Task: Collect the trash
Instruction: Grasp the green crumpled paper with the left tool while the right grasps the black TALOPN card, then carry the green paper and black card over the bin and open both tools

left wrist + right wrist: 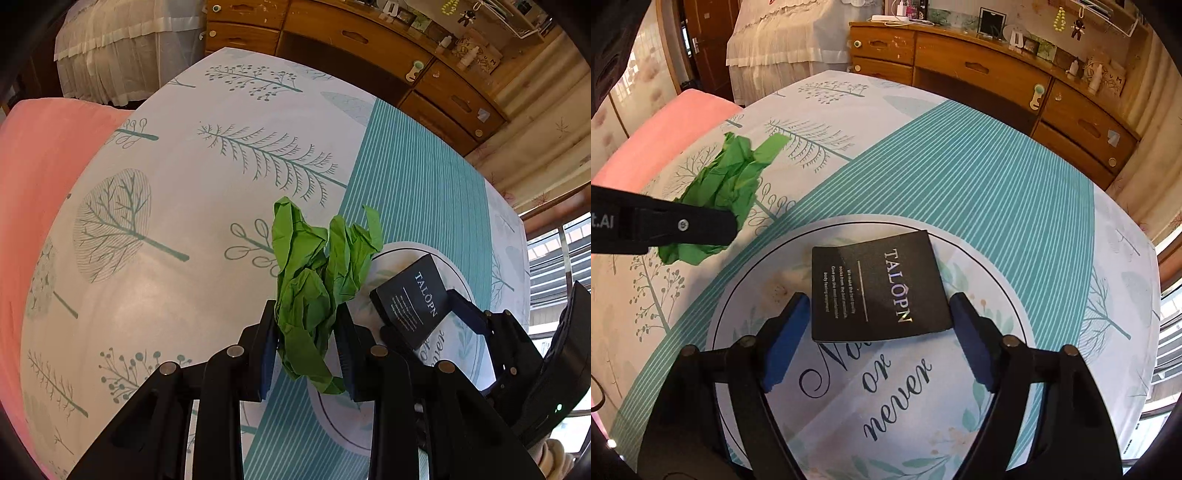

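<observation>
Trash here is two pieces: a green paper wad [314, 280] and a black card [879, 286] printed TALOPN. The wad sits between the pads of the left gripper [308, 332], which press into its lower half and hold it; in the right wrist view it looks lifted a little off the tablecloth [960, 177], though I cannot tell that for sure. It should be very light, soft and springy, so a pinch through the dense middle is the safe hold; the loose strips at its edges would likely tear or slip. The card lies flat on the round printed panel of the cloth, near the table's front edge, just beside the wad. It looks thin, stiff and glossy, so probably slippery and hard to lift from flat; closing across its two side edges, or tipping one edge up first, seems the best bet. The right gripper [879, 326] stands wide open, angled steeply down, one pad on either side of the card's near end, neither clearly pressing it. The left gripper also points steeply downward, over the tree-patterned part of the cloth.
</observation>
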`<move>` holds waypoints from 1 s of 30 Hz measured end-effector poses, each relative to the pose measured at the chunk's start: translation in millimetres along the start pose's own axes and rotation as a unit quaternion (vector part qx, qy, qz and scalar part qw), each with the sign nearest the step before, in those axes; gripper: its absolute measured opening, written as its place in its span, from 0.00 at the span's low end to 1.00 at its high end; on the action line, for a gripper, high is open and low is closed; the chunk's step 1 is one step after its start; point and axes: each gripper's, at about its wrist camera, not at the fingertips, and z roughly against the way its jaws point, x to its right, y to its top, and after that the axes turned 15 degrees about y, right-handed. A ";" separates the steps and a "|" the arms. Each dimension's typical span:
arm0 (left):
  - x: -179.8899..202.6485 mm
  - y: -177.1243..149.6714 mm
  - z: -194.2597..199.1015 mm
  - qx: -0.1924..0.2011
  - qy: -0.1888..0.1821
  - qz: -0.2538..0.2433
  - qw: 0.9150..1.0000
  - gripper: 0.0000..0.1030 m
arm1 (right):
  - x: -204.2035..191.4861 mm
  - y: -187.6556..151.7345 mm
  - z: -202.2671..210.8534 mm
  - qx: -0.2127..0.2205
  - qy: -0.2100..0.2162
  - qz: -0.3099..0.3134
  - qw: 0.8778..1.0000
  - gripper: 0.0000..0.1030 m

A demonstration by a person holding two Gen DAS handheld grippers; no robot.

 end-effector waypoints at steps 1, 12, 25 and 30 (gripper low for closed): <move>-1.3 -1.5 2.1 0.001 -0.002 0.000 1.000 0.28 | 2.2 -0.4 0.9 0.001 0.006 -0.005 1.000 0.69; -16.5 -40.0 43.2 0.017 -0.026 -0.026 0.999 0.28 | 4.7 -26.5 51.5 0.023 0.020 -0.074 0.997 0.69; -63.3 -152.3 120.4 0.033 -0.061 -0.104 0.992 0.28 | -99.3 -106.4 154.5 0.058 -0.003 -0.120 0.991 0.69; -99.1 -203.8 150.8 0.037 -0.078 -0.139 0.987 0.28 | -163.2 -143.7 192.6 0.080 -0.025 -0.142 0.986 0.69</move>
